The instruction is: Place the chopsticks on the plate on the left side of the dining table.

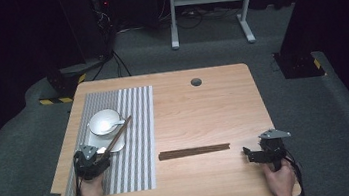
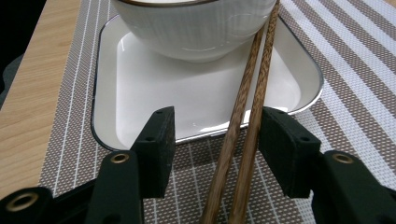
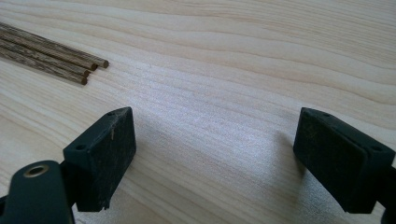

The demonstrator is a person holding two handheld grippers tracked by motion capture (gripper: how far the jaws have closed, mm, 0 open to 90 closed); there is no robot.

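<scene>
Left claw (image 2: 212, 140) stands partly open around a pair of chopsticks (image 2: 247, 116), pads not pressing (one stick lies close to one pad). Their long axis runs straight ahead from the claw, tips leaning on the bowl (image 2: 196, 28) over the white tray (image 2: 107, 93). Right claw (image 3: 215, 154) is wide, empty, on the desk (image 3: 224, 56); spare chopsticks (image 3: 51, 58) lie nearer it.

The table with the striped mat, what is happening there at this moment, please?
A person holds a gripper in each hand. The left gripper has a pair of chopsticks between its open jaws; the pair leans on the white bowl, which sits on a white tray on the striped mat. The pads do not press on them. The right gripper is open over bare table, near more chopsticks.
</scene>
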